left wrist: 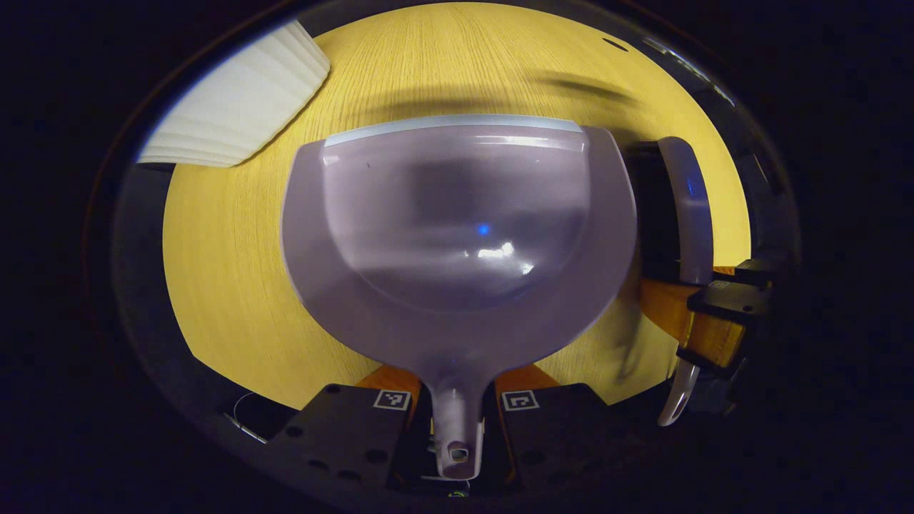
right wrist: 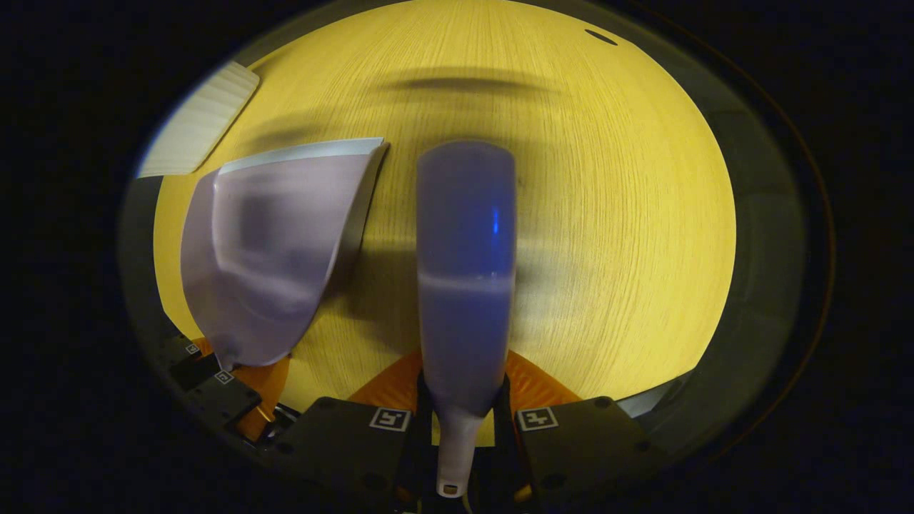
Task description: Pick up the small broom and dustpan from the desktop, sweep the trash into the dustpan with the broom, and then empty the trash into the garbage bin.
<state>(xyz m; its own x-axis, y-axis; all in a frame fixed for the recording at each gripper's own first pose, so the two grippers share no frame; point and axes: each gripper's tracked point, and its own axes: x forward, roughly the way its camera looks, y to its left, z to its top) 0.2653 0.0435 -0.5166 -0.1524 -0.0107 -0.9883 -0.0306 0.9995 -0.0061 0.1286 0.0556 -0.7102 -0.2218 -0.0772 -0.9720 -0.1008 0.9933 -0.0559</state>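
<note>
Dustpan (left wrist: 457,235) in left tool (left wrist: 457,428) — broom (right wrist: 465,285) clamped

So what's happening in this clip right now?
A person is working with two handheld grippers over a yellow wooden table. The left gripper is clamped on the handle of a pale purple dustpan, whose pan looks empty. The right gripper is clamped on the handle of the matching small broom, held just to the right of the dustpan. A white ribbed bin sits at the far left. No trash is visible on the table, so sweeping has either not started or is done.
</note>
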